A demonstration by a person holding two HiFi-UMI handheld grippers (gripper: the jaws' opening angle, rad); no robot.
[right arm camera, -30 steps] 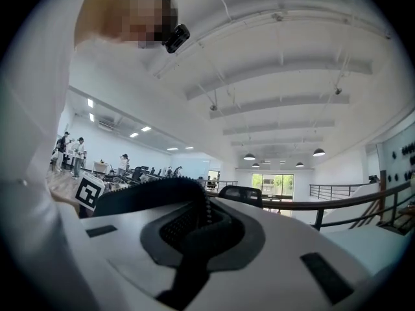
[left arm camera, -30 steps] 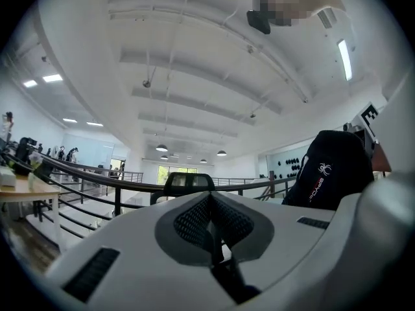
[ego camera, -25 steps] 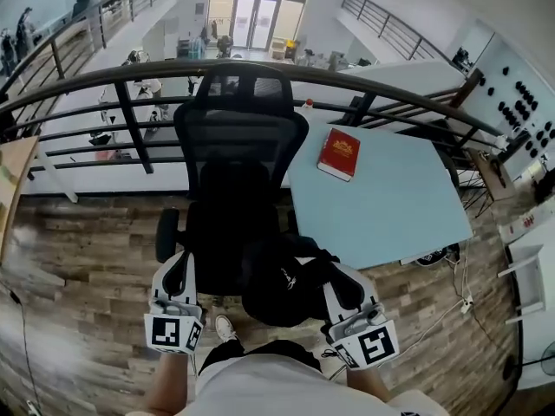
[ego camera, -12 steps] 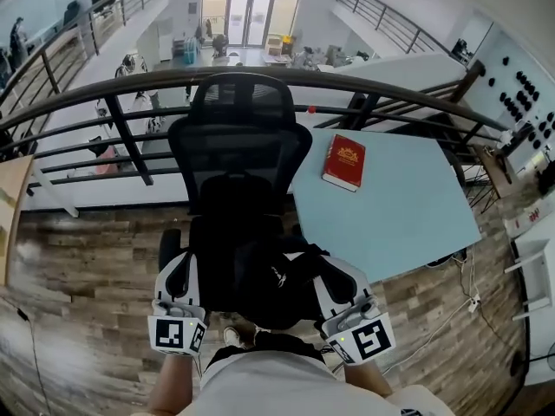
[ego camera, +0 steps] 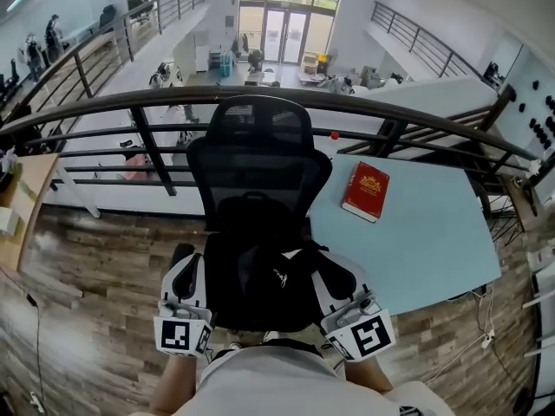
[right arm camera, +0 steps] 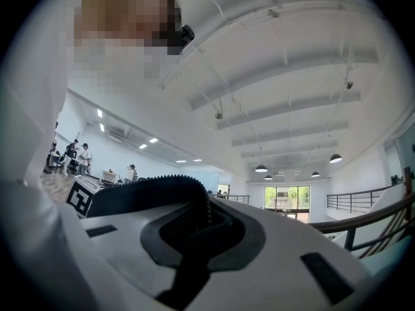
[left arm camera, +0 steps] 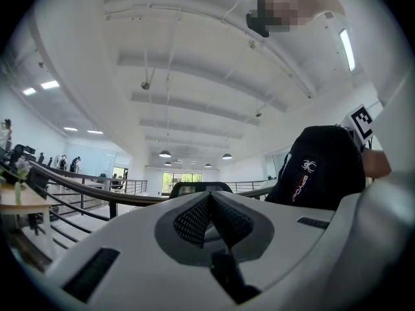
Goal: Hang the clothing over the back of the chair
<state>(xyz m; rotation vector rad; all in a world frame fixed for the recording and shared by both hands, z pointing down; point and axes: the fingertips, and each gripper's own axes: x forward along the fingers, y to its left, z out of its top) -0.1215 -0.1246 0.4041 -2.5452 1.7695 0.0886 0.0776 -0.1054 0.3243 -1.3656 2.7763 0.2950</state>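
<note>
- The right gripper (right arm camera: 204,220) has its jaws clenched on the black clothing (ego camera: 279,277), above the chair seat.
- The left gripper (left arm camera: 209,203) has its jaws closed, apparently empty.
- I judge this the carrying step; next I must lift the clothing over the chair back (ego camera: 260,165).

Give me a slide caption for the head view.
Right claw grips a black jacket by a black mesh office chair and pale blue table.

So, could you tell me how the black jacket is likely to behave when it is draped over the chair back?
Probably floppy: the black jacket hangs bunched from the right claw, shut on its zipper edge. Likely light, as that one grip seems to carry it. It could slip off the chair, whose curved back looks smooth.
</note>
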